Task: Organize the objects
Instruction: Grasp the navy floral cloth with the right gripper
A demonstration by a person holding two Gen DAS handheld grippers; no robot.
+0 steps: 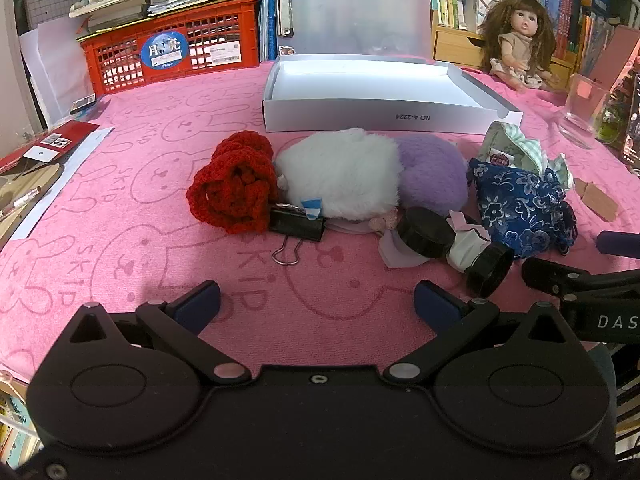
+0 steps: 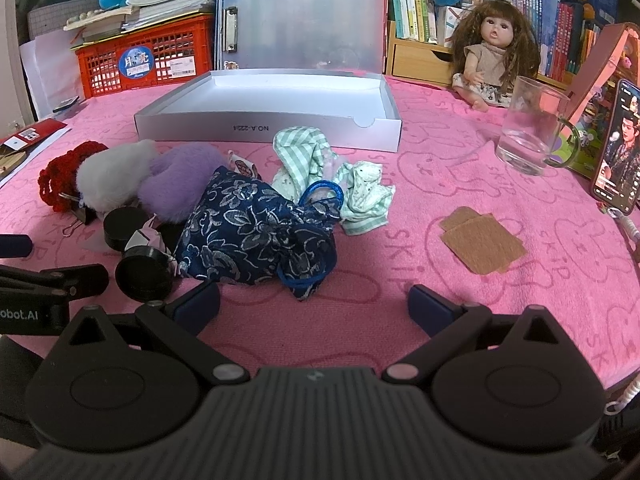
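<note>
Right, both grippers hover low over the pink tabletop [image 1: 120, 184] and neither holds anything. The left gripper [image 1: 318, 300] sits at the bottom of its view with jaws spread wide, nothing but pink cloth between them. The right gripper [image 2: 314, 300] does the same in its own view, jaws fully apart over bare cloth, just below the blue floral pouch [image 2: 256, 228]. The clutter lies bunched in the middle of both frames: in the left wrist view a red crochet piece [image 1: 234, 188] touches a white fluffy pom [image 1: 344, 172], with a purple fluffy pom [image 1: 434, 172] pressed against that on its right. A black binder clip [image 1: 298, 224] lies just under the white pom's lower left edge. Right of centre are two black round caps [image 1: 428, 236], crumpled paper between them, and beside them the blue floral pouch again. Green striped cloth [image 2: 304, 156] lies crumpled behind the pouch in the right wrist view. Above the heap, at upper centre, stands an open white box [image 2: 264, 128], its inside bare. Off to the right, well apart from the pile, lie brown felt squares [image 2: 482, 240], a glass mug [image 2: 532, 132] and a lit phone [image 2: 618, 148]. A doll [image 2: 492, 52] sits at upper right, a red crate [image 1: 172, 48] at upper left.
</note>
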